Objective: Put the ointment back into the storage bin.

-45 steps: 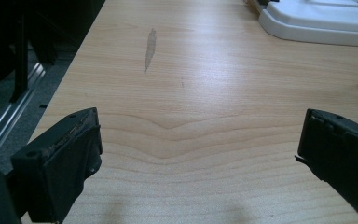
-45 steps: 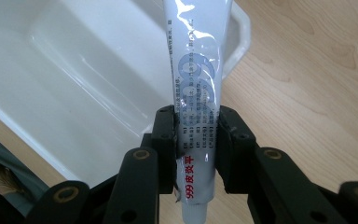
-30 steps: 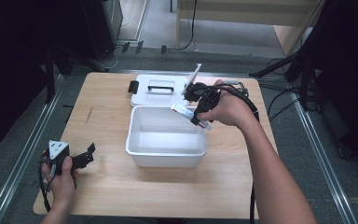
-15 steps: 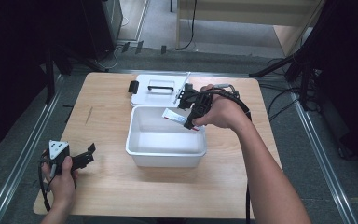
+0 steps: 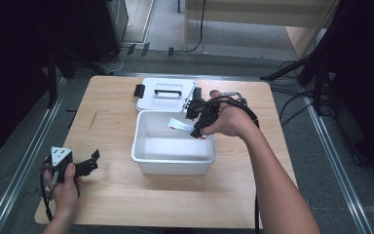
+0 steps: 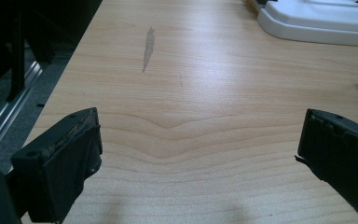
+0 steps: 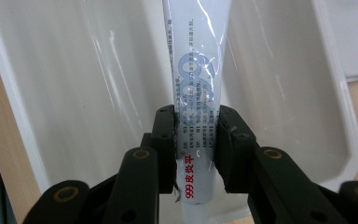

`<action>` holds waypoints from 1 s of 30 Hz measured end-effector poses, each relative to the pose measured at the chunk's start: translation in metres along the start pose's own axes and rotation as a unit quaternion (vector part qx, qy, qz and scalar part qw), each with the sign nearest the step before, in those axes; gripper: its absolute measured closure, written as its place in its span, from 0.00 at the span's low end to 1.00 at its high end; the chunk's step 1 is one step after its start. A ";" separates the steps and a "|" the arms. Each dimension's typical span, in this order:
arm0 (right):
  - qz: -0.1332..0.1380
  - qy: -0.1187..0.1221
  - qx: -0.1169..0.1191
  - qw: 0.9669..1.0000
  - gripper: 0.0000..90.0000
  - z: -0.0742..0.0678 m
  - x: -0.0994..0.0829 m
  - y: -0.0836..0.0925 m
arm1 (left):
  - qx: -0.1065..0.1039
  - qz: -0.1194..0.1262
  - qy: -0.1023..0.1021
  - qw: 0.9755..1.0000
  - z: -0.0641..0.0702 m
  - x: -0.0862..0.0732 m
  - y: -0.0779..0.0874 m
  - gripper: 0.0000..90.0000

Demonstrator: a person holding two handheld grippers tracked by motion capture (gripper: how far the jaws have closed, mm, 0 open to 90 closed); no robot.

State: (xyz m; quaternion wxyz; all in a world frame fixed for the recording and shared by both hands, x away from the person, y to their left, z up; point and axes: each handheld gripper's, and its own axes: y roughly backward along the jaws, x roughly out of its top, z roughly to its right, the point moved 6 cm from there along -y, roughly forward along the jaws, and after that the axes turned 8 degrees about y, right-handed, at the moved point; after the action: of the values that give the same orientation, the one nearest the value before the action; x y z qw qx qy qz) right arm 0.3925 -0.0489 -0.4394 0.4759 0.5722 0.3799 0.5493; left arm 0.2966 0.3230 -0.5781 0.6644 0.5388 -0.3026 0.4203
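The white tube (image 7: 196,93) was clamped tightly by the right gripper (image 7: 196,135) above the open white box (image 5: 141,146). Probably it was being placed inside; lowering, then release, was required next. The left gripper (image 6: 200,140), opened wide and empty, was rested on the table (image 6: 191,84).

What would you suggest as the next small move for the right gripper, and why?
Probably lower a little more, then open. The right gripper is shut on the tube, which hangs over the open white bin and does not look set down yet.

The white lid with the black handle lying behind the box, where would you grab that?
Probably by the black handle across the middle of the lid, coming straight down from above: the lid lies flat on the table, and the handle is its only raised, narrow part.
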 end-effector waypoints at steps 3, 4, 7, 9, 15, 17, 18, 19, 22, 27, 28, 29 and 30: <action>-0.003 0.001 0.004 1.000 0.80 -0.002 -0.001 -0.004 | 0.000 0.001 0.000 1.000 0.000 0.000 0.000 0.00; -0.005 0.002 0.003 1.000 0.80 -0.002 -0.001 -0.005 | 0.000 0.000 0.000 1.000 0.000 0.000 0.000 0.00; -0.010 0.007 0.005 1.000 0.80 -0.002 -0.001 -0.010 | 0.000 0.000 0.000 1.000 0.000 0.000 0.000 0.00; -0.013 0.010 0.008 1.000 0.80 -0.003 -0.001 -0.014 | -0.001 0.000 0.000 1.000 0.000 0.000 0.000 0.00; -0.024 0.009 0.014 1.000 0.80 -0.005 -0.003 -0.025 | -0.001 0.000 0.001 1.000 0.000 0.000 0.000 0.00; -0.026 0.010 0.015 1.000 0.80 -0.005 -0.003 -0.027 | -0.001 -0.001 0.000 1.000 0.000 0.000 0.000 0.00; -0.028 0.010 0.015 0.999 0.80 -0.005 -0.003 -0.029 | -0.001 -0.001 0.000 1.000 0.000 0.000 0.000 0.00; -0.029 0.008 0.016 0.999 0.80 -0.005 -0.004 -0.030 | -0.001 0.000 0.001 1.000 0.000 0.000 0.000 0.00; -0.031 0.004 0.016 0.999 0.80 -0.006 -0.005 -0.035 | -0.002 -0.001 0.000 1.000 0.000 0.000 0.000 0.00; -0.048 0.007 0.020 0.999 0.80 -0.010 -0.005 -0.044 | -0.001 -0.001 -0.001 1.000 0.000 0.000 0.000 0.00; -0.050 0.008 0.020 0.999 0.80 -0.011 -0.006 -0.045 | -0.001 -0.001 -0.001 1.000 0.000 0.000 0.000 0.00; -0.050 0.010 0.021 0.998 0.80 -0.011 -0.005 -0.046 | -0.001 -0.001 0.000 1.000 0.000 0.000 0.000 0.00; -0.053 0.006 0.020 0.998 0.80 -0.012 -0.005 -0.047 | -0.001 -0.001 0.000 1.000 0.000 0.000 0.000 0.00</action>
State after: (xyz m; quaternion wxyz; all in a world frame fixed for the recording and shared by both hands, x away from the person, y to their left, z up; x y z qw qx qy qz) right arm 0.3845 -0.0404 -0.4869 0.4905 0.5575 0.4238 0.5186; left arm 0.2964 0.3230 -0.5782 0.6653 0.5384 -0.3029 0.4193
